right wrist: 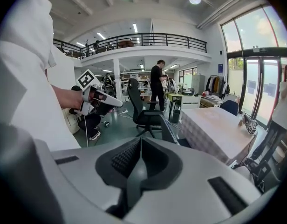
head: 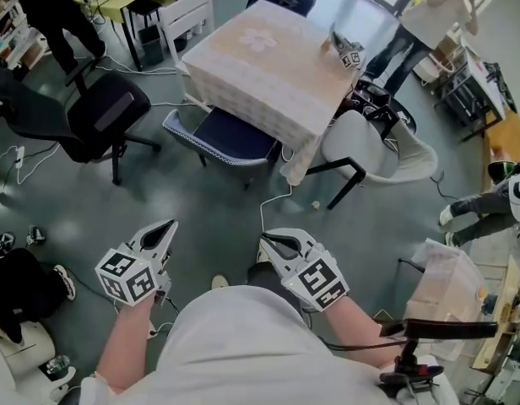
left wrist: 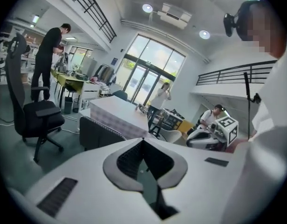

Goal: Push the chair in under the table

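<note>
The dark blue chair with a dotted rim stands at the near side of the table, its seat partly under the pale tablecloth. Both grippers are held close to my body, well short of the chair and touching nothing. My left gripper is shut and empty, and so is my right gripper. The left gripper view shows its jaws closed, with the chair and table beyond. In the right gripper view the closed jaws point toward the chair and table.
A black office chair stands left of the table and a white shell chair at its right corner. A marker-cube device lies on the tabletop. Cables trail over the floor. People stand at the far left and far right.
</note>
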`<state>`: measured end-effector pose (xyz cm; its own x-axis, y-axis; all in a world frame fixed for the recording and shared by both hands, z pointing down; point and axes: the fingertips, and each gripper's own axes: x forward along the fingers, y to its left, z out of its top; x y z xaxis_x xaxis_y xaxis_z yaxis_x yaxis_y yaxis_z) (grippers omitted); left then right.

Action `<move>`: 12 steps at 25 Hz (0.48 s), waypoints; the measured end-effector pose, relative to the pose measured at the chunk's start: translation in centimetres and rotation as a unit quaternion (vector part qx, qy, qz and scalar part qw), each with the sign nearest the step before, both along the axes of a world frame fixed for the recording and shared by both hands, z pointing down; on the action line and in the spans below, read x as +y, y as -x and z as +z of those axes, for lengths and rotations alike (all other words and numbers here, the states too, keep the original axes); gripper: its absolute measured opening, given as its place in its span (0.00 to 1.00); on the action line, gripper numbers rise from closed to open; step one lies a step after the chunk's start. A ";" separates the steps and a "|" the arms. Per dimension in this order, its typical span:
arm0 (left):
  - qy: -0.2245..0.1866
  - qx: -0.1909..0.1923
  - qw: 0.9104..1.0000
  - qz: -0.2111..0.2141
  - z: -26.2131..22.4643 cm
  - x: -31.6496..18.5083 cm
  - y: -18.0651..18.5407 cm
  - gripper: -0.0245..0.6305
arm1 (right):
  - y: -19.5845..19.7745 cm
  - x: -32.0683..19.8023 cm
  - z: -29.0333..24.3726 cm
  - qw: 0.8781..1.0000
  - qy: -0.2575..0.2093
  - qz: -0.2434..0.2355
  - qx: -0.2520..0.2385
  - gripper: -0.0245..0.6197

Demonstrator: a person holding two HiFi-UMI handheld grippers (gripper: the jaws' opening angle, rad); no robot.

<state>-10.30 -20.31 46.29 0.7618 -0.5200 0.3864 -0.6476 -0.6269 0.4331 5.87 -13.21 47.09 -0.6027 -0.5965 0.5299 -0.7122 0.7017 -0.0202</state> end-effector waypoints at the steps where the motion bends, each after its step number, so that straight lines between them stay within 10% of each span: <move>1: -0.005 0.000 1.000 0.017 -0.3 1.2 0.3 0.06 | 1.0 0.7 -0.1 1.000 -0.002 -0.001 -0.001 0.07; 12: -0.039 0.053 0.992 0.110 -3.7 8.0 3.2 0.06 | 8.2 5.3 -1.6 1.000 -0.018 -0.014 -0.007 0.07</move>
